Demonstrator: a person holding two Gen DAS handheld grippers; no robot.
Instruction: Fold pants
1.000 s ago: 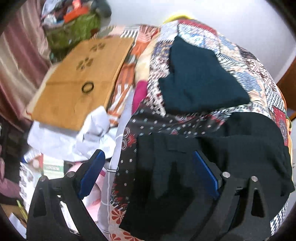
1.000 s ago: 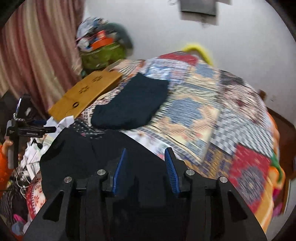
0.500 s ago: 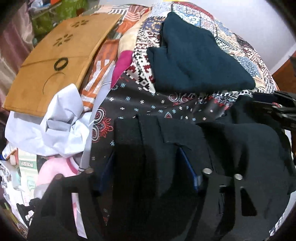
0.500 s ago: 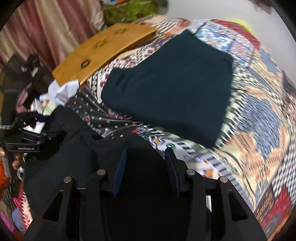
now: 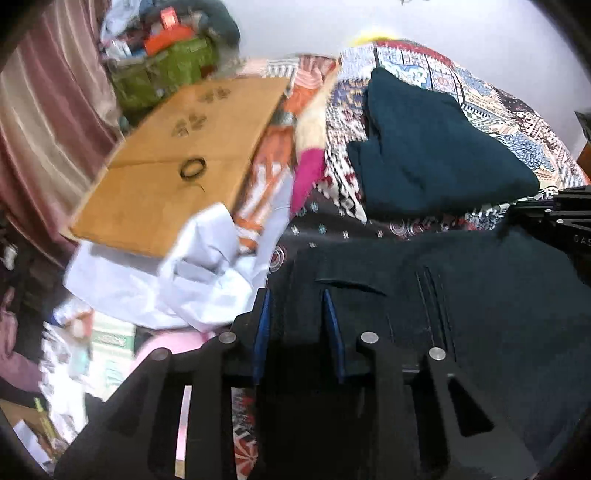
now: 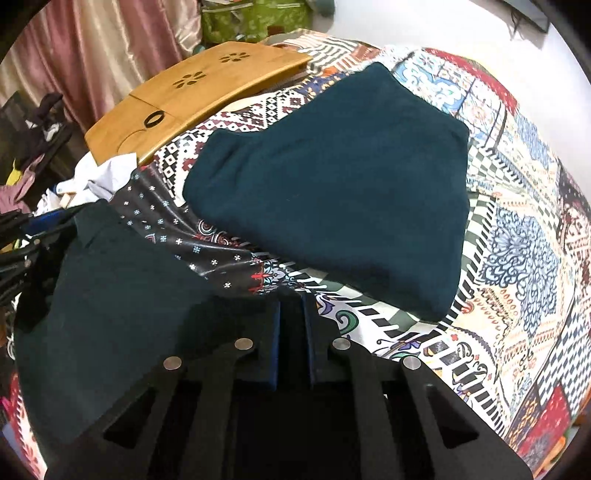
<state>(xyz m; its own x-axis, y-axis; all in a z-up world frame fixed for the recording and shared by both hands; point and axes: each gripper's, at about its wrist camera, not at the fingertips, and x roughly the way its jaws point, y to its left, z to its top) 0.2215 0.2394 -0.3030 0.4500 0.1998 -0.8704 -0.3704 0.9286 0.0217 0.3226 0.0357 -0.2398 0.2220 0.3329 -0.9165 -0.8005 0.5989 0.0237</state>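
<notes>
Pants (image 5: 461,295), one black pair, lay spread on the patterned bed (image 6: 517,229), each of two hand-held grippers pinching an edge: the left (image 5: 295,314) nearly closed on fabric, the right (image 6: 291,325) clamped tight on it. One folded teal garment (image 6: 332,192) and one wooden board (image 5: 177,158) lay beyond.

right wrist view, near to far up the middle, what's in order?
right gripper, shut on the black pants → patterned bedspread → folded teal garment → wooden lap desk → green bag by the wall.
</notes>
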